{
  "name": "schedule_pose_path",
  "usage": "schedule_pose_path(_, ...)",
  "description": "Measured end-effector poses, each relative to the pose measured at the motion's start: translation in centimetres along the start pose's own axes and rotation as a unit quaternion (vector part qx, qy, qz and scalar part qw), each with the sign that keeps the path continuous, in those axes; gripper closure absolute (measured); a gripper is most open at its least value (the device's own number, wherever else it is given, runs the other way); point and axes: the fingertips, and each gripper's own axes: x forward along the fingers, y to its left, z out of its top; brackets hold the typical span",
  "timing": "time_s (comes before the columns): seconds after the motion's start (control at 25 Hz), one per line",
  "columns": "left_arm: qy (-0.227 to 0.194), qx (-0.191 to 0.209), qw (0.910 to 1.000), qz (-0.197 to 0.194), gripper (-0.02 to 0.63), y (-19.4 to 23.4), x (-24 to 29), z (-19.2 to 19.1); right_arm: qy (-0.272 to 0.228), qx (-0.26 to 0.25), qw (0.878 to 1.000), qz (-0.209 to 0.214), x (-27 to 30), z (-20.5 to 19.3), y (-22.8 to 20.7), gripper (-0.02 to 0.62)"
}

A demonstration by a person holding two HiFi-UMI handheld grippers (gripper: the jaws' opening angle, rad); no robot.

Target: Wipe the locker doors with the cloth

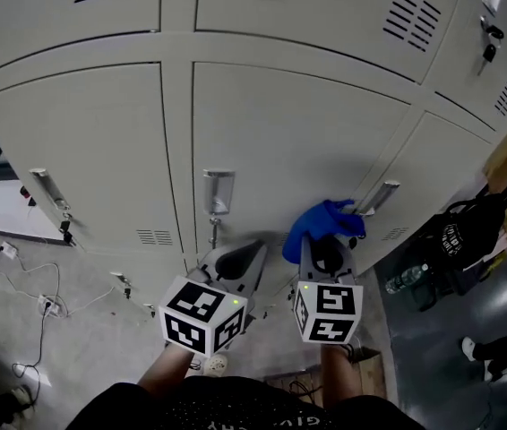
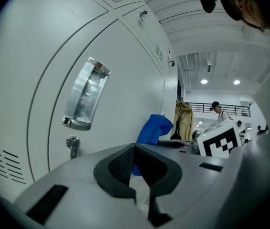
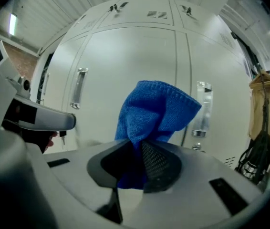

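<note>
Grey-white steel locker doors (image 1: pixel 280 141) fill the head view, with curved seams between them. At the far left the floor (image 1: pixel 21 276) is open but strewn with cables (image 1: pixel 34 307). The left gripper (image 1: pixel 240 260) sits below the centre door's handle (image 1: pixel 219 193), its jaws pressed together with nothing between them. Just to its right, the right gripper (image 1: pixel 325 256) pinches the blue cloth (image 1: pixel 321 225). The cloth is bunched and juts from the jaws toward the lower centre door, near the seam and the next door's handle (image 1: pixel 377 197). Its long axis runs along the jaws. Whether it touches the door I cannot tell. Further right, a black bag (image 1: pixel 458 240) crowds the space beside the lockers. Only the left gripper view shows a lit hall and a hanging coat (image 2: pixel 184 120) beyond the cloth. Only the right gripper view shows the cloth's fanned, ribbed free end rising above the jaws.
</note>
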Motion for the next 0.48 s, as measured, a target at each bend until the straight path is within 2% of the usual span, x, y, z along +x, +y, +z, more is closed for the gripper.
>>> schedule_pose_path(0.24,-0.008,-0.003,0.9981,0.061,0.595,2.7,-4.3,-0.4,-0.018,-0.017,0.994,0.104,0.5,0.8,8.8,0.531)
schedule_pose_path(0.48,-0.016,-0.011,0.9918,0.126,0.595,6.2,-8.9,-0.7,-0.019,-0.012,0.988,0.152,1.6,0.8,14.2,0.531)
